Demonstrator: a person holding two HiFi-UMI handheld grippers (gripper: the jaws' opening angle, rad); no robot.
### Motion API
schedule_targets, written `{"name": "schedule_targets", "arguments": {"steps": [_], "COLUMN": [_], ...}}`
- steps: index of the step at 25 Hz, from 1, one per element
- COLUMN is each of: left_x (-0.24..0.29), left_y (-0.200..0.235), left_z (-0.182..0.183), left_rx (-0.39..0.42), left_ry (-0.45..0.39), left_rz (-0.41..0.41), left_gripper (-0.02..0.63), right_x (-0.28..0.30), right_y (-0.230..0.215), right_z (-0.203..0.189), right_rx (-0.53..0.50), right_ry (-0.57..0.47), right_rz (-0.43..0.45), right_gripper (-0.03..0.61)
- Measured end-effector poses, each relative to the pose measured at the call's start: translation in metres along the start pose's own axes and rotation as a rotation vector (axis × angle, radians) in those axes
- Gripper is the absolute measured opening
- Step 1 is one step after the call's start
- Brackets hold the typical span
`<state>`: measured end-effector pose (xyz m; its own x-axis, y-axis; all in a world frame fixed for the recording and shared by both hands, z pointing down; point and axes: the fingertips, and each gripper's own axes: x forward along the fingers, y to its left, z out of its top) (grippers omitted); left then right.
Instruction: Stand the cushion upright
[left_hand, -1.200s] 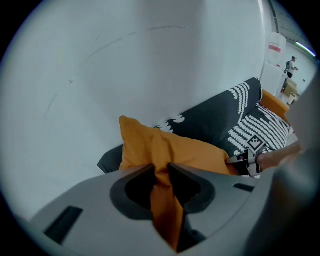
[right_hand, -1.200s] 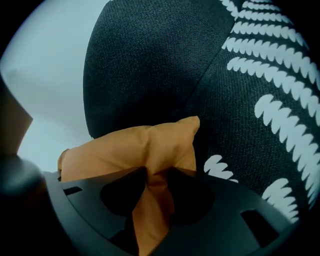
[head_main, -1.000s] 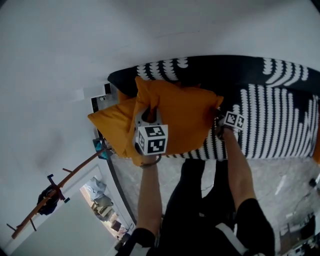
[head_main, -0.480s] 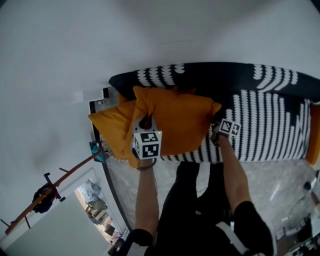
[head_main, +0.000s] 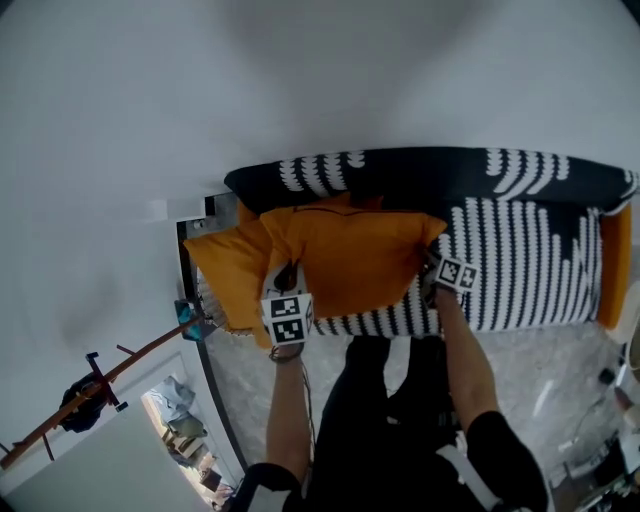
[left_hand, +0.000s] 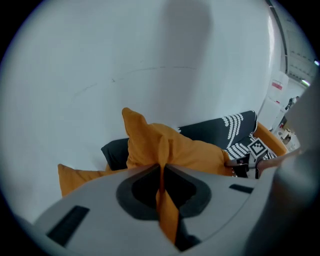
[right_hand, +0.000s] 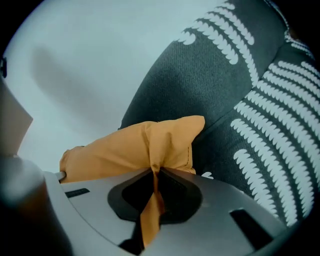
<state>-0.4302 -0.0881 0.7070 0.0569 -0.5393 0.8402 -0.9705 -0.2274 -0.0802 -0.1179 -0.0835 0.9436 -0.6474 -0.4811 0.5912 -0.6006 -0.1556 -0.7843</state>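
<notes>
An orange cushion lies on the black-and-white patterned sofa, tilted up toward the backrest. My left gripper pinches a fold of the cushion's fabric at its near left corner, and its jaws are closing on that fabric. My right gripper grips the near right corner; its jaws are closing too, with a strip of orange cloth pressed between the pads. In the left gripper view the right gripper shows at the cushion's far corner.
A second orange cushion leans at the sofa's left end, and another orange one stands at the right end. A white wall rises behind the sofa. A wooden coat rack stands at lower left over the marble floor.
Both grippers have risen with the cushion's near edge. The cushion has tipped up and back toward the sofa's backrest.
</notes>
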Motion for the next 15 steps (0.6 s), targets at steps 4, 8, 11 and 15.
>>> {"name": "schedule_targets", "arguments": {"steps": [4, 8, 11, 15], "left_x": [-0.015, -0.035, -0.052, -0.071], "left_y": [-0.003, -0.012, -0.017, -0.023], "left_z": [-0.004, -0.008, -0.001, 0.012], "left_rx": [-0.008, -0.040, -0.041, -0.031], "left_ry": [-0.059, -0.103, -0.154, -0.213], "left_rz": [-0.010, -0.053, -0.089, -0.126], "left_gripper": [0.017, 0.015, 0.014, 0.014], "right_x": [-0.027, -0.064, -0.095, -0.127], "right_y": [0.007, 0.033, 0.056, 0.085], "right_z": [0.015, 0.037, 0.058, 0.072], "right_rx": [-0.076, -0.154, -0.234, -0.308], "right_ry": [-0.035, -0.096, -0.140, -0.173], "right_rz": [-0.056, -0.087, -0.140, -0.159], "right_gripper": [0.018, 0.017, 0.017, 0.017]}}
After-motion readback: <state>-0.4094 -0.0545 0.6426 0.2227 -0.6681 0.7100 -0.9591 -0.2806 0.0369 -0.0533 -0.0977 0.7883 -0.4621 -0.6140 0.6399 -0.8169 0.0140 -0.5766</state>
